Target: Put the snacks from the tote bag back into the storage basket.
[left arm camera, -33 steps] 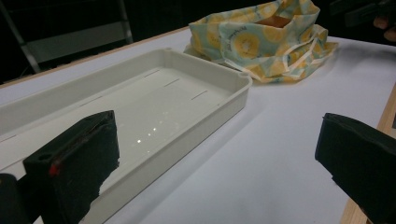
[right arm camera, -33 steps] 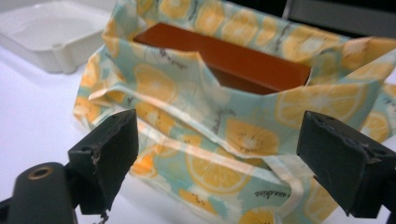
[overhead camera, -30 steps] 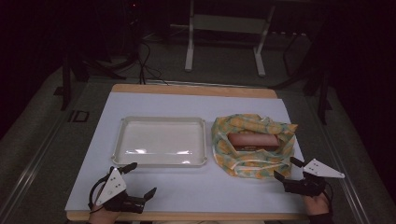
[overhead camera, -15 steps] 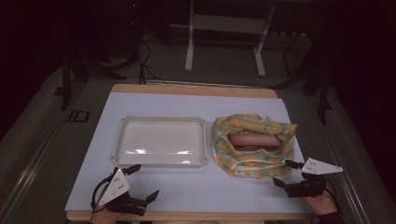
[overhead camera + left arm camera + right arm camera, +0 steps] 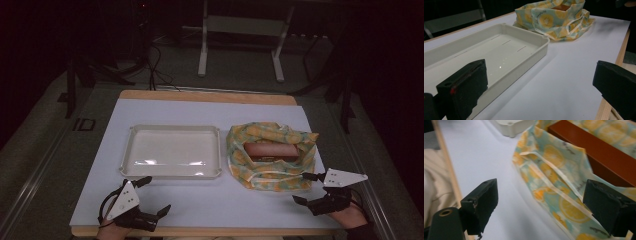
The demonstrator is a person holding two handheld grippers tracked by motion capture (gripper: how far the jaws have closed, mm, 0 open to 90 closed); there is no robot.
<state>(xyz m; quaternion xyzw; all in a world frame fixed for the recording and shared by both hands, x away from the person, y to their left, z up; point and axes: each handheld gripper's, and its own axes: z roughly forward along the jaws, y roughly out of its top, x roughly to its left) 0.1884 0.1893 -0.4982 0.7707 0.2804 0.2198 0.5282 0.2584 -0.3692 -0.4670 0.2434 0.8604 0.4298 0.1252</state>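
While your right tool (image 5: 306,189) gapes with nothing between its jaws, the citrus-print cloth (image 5: 270,155) lies at its eleven o'clock, cradling the brown box (image 5: 596,157) whose flat side the right gripper view reveals. Your left tool (image 5: 152,196), equally open, waits at the counter (image 5: 215,200) edge, tray (image 5: 499,47) at twelve.

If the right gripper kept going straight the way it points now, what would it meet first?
Most likely the near edge of the orange-print cloth bag, lying just ahead of the open right gripper; the brown box sits farther in.

"ID" marking (image 5: 83,124), floor left of table (image 5: 300,125)
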